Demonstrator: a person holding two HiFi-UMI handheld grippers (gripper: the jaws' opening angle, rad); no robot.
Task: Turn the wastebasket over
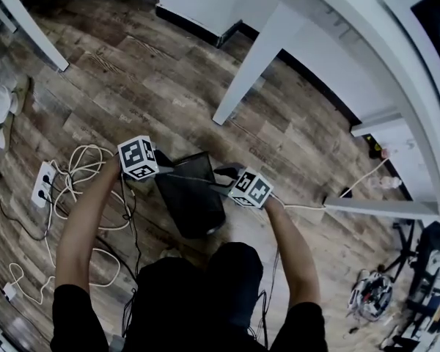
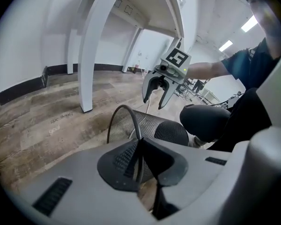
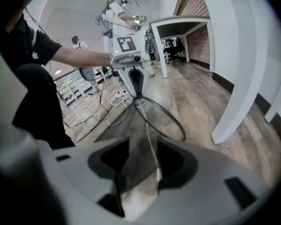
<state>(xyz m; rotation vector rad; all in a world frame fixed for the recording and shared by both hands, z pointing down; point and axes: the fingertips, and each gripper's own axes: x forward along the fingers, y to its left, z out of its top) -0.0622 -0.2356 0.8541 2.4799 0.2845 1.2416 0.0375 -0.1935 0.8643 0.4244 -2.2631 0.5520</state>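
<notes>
Wastebasket here is a black wire-mesh one. The left gripper has its pads clamped tight on the thin mesh wall right at the rim, and you can see the wire hoop running straight into the pinch. The right gripper is a different story. Its jaws are spread wide, and in its own view the mesh side of the basket sits in the gap, but the pads aren't pressing on it.

Working outward, the basket is tipped rather than upright. Its rim end is toward the left gripper and its closed end is toward the right one. It sits low over the wood floor, just in front of the person's knee, between both outstretched arms. I can't tell if it's actually resting on the floor.

Further out, there's a tangle of white cables and a power strip on the left. A white table leg stands beyond the basket, well apart from it.
</notes>
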